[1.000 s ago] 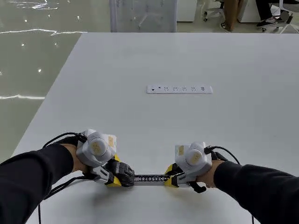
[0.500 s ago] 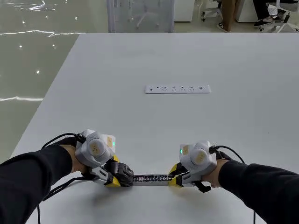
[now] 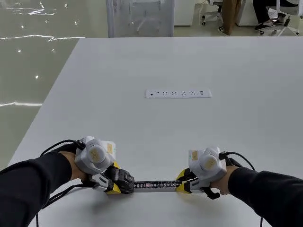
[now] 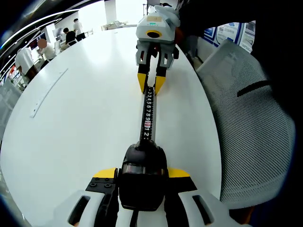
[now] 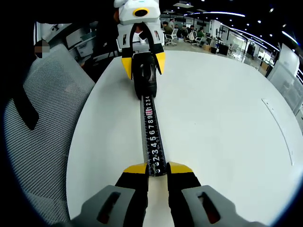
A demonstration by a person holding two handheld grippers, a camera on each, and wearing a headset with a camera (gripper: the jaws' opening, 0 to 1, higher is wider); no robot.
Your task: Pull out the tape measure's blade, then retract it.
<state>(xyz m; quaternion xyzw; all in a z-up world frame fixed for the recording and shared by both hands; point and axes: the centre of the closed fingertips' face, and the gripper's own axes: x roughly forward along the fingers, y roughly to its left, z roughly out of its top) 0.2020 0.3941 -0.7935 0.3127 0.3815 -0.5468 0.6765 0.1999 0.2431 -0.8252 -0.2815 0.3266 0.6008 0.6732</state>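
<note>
A black tape measure case [image 3: 122, 180] rests at the table's near edge, and my left gripper [image 3: 115, 181] is shut on it; in the left gripper view the case [image 4: 143, 171] sits between the yellow-tipped jaws. The numbered blade [image 3: 155, 184] runs out to the right along the table. My right gripper [image 3: 182, 184] is shut on the blade's end. In the right gripper view the blade [image 5: 152, 137] stretches from my right gripper [image 5: 156, 170] to the case [image 5: 143, 71]. The left gripper view shows the blade [image 4: 148, 113] reaching the right gripper [image 4: 150, 85].
A white power strip [image 3: 178, 93] lies flat at mid-table, well beyond both grippers. The white table [image 3: 199, 61] stretches far ahead. Mesh office chairs [image 4: 246, 123] stand close by the table edge. People and chairs are far off in the background.
The right gripper has moved a little to the right with the blade's end, so more blade shows between the grippers. The left gripper keeps the case in place.
</note>
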